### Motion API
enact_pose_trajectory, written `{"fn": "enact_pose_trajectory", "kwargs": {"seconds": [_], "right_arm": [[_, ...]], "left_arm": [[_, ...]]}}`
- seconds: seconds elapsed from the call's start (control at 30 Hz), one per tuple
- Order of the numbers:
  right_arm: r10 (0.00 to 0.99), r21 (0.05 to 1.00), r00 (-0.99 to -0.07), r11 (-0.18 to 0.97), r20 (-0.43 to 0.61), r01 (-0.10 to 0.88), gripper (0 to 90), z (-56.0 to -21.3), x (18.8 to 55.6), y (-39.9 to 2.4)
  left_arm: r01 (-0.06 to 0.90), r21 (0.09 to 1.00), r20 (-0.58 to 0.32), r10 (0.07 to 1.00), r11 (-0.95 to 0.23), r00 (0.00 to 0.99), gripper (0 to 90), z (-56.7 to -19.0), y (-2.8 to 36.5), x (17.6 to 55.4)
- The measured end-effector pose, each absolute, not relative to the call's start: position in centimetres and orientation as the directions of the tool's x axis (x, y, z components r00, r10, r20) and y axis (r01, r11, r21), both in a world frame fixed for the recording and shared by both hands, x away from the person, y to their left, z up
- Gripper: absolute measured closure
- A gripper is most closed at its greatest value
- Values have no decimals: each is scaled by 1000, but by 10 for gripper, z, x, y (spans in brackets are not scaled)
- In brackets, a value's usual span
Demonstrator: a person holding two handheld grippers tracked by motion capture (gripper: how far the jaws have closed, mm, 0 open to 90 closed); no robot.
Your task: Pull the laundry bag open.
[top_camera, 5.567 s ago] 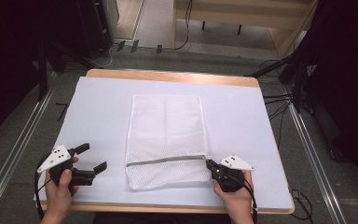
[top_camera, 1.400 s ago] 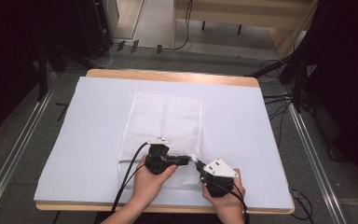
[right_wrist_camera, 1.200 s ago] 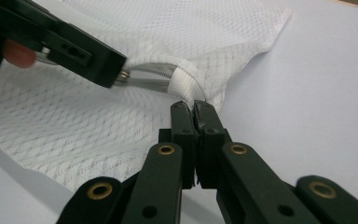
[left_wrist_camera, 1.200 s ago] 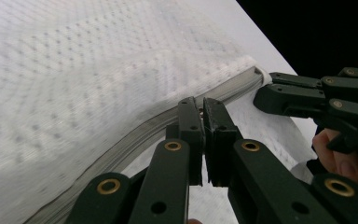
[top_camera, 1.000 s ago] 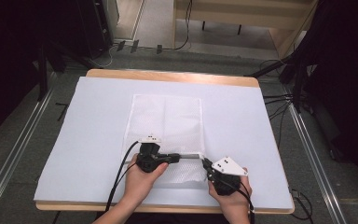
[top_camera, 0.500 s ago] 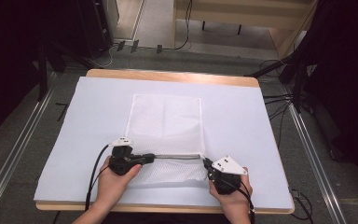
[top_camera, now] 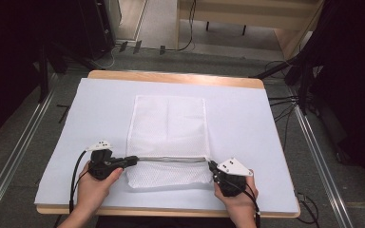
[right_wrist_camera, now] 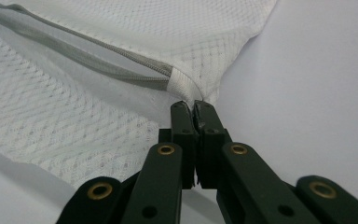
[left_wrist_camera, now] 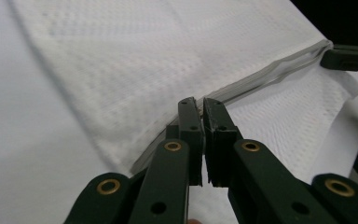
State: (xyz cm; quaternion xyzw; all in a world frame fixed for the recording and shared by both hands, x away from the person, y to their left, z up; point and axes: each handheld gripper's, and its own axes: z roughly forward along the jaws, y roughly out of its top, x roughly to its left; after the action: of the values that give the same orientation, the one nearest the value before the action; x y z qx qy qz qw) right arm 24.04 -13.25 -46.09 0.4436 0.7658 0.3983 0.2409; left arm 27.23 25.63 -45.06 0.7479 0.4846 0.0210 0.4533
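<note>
White mesh zippered laundry bag point(top_camera: 168, 137): right hand-held gripper point(top_camera: 214, 167) grips its corner; left hand-held gripper point(top_camera: 132, 160) clenched at the zipper's end; keep it taut.

One mesh bag point(top_camera: 168, 137), one table point(top_camera: 266, 137), two tools, left point(top_camera: 132, 160) and right point(top_camera: 212, 166).

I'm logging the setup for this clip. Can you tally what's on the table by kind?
Mesh bag: 1
White sheet over the table: 1
Tools: 2, the left tool and the right tool, each shut at one end of the bag's zip
Total: 4
</note>
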Motion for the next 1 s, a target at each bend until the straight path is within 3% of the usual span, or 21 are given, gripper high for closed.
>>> {"fn": "enact_pose_trajectory", "kwargs": {"seconds": [0.47, 0.57, 0.67, 0.73, 0.8, 0.9, 1.0], "right_arm": [[877, 819, -480, 279, -4, 502, 895, -462, 241, -138], [870, 821, -492, 262, 26, 507, 886, -464, 240, -141], [864, 824, -503, 263, 31, 503, 870, -466, 239, -143], [860, 824, -509, 263, 35, 501, 857, -466, 239, -143], [854, 831, -518, 254, 48, 495, 787, -465, 239, -144], [839, 841, -540, 244, 66, 483, 548, -463, 238, -144], [830, 848, -554, 246, 66, 469, 387, -461, 237, -145]], "left_arm": [[680, 726, -396, 750, -97, 530, 870, -454, 282, 265], [649, 758, -395, 745, -67, 538, 757, -454, 286, 262], [595, 803, -358, 769, -37, 530, 554, -450, 291, 257], [565, 825, -342, 776, -23, 530, 469, -448, 294, 255], [539, 842, -329, 784, -9, 527, 415, -446, 297, 254], [507, 862, -311, 796, 5, 520, 354, -443, 300, 252], [475, 880, -275, 817, 1, 507, 268, -440, 303, 249]]}}
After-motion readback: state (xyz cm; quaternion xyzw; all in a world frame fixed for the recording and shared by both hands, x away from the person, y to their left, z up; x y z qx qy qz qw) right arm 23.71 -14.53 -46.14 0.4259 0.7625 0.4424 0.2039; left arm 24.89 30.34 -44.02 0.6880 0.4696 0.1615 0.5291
